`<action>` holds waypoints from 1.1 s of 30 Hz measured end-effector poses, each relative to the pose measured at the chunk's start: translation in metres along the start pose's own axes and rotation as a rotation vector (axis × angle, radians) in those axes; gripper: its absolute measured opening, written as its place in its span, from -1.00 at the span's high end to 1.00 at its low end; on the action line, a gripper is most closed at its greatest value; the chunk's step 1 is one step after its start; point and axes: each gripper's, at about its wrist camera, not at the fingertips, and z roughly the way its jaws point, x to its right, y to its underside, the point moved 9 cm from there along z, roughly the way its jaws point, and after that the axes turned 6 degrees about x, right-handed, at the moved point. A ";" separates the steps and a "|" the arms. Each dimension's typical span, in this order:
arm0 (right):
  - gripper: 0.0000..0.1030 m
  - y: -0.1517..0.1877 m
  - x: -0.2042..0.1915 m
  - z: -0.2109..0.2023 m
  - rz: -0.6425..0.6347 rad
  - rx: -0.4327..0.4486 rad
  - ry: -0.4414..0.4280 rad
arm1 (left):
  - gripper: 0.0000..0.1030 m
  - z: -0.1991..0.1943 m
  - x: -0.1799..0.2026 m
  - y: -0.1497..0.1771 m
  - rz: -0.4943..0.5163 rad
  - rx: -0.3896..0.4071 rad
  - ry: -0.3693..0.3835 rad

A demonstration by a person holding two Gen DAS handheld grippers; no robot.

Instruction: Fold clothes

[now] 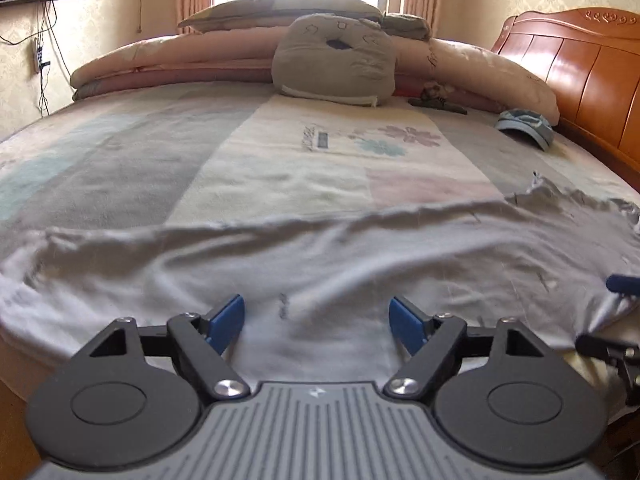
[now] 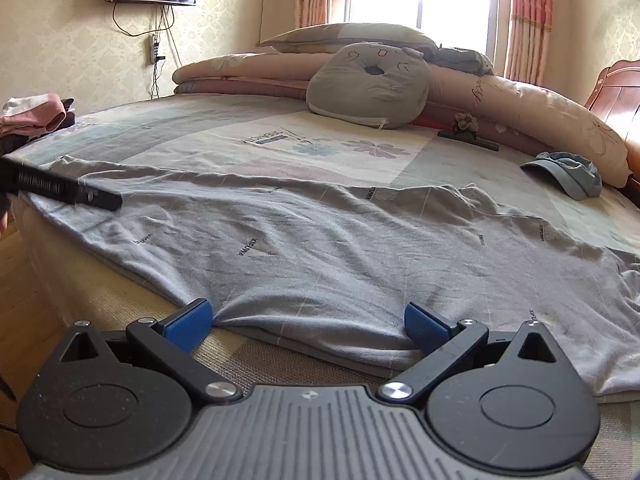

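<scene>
Looking along both claws, we find the grey garment spread flat on the bed, its long axis running left to right across each frame. Our right claw stands wide, the near hem bunched between its blue pads at lower centre of the right view, not yet pinched. Our left claw is also wide over flat cloth at lower centre of the left view, with nothing gripped. We judge the hem lies just ahead of both, the right claw nearer its edge, so the right should close first.
</scene>
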 end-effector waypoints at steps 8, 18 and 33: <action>-1.00 0.000 0.000 0.000 -0.004 0.000 0.000 | -0.63 -0.016 -0.027 -0.010 -0.045 0.050 -0.105; -1.00 0.000 -0.002 0.000 0.004 0.005 0.013 | -0.64 -0.028 -0.087 -0.021 -0.093 0.067 -0.164; -1.00 -0.010 0.000 0.000 -0.001 -0.027 0.020 | -0.73 -0.009 -0.126 -0.037 -0.166 0.015 -0.198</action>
